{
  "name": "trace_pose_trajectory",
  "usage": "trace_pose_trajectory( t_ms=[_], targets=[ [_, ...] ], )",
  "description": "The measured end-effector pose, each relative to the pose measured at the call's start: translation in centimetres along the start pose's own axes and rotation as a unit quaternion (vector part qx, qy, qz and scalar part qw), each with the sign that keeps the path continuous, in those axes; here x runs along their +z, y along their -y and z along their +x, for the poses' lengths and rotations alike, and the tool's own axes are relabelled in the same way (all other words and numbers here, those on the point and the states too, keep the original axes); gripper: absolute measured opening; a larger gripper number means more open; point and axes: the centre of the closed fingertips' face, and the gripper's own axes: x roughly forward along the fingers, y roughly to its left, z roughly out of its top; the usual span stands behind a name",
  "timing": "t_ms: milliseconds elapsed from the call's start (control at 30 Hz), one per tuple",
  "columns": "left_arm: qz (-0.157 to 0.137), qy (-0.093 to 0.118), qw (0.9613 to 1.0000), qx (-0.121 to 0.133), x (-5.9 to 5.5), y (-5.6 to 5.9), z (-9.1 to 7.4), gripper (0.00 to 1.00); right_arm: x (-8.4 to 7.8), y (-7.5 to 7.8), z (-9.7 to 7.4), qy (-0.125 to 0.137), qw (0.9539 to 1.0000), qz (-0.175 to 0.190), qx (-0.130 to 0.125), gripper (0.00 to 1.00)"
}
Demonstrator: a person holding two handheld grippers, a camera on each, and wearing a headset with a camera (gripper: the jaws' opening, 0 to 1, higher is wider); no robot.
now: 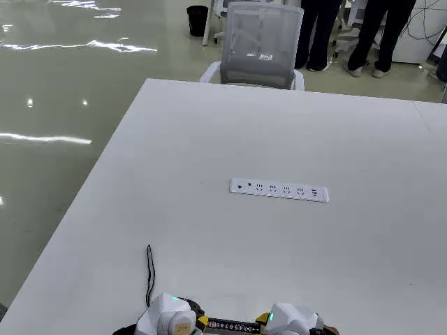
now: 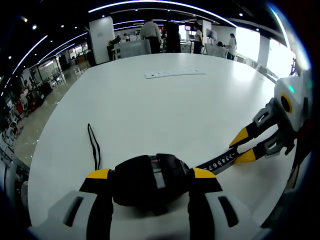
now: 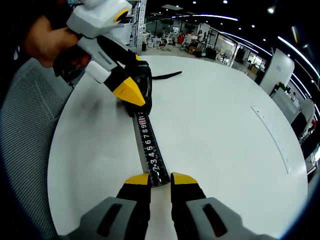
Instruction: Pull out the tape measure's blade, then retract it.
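My left gripper is shut on a black tape measure case, near the table's front edge. The blade, black with white numbers, runs a short way out of the case across the table. Its free end is pinched in my right gripper, which is shut on it. From the head view the left gripper and right gripper sit side by side at the bottom, with the blade between them. The case's black wrist strap lies on the table beyond the left gripper.
A white power strip lies mid-table on the white table. A grey mesh chair stands at the far edge, with people standing behind it. The table's left edge drops to a shiny floor.
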Motion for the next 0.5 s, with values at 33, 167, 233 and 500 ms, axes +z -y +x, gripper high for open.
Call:
trace_pose_trajectory(
  t_ms=[33,167,233,500],
  targets=[
    [0.000,0.000,1.0000,0.000,0.0,0.0,0.0,0.57,0.0,0.0,0.1,0.000,1.0000,0.000,0.000,0.13],
    [-0.001,0.001,1.0000,0.001,0.0,0.0,0.1,0.57,0.4,-0.1,0.4,0.001,1.0000,-0.001,0.003,0.13],
    [-0.001,0.001,1.0000,0.001,0.0,0.0,0.1,0.57,0.6,-0.2,0.6,0.002,1.0000,-0.001,0.004,0.13],
    [-0.003,0.001,1.0000,0.001,0.0,0.0,0.1,0.57,1.4,-0.6,0.9,0.005,1.0000,-0.005,0.007,0.13]
  ],
)
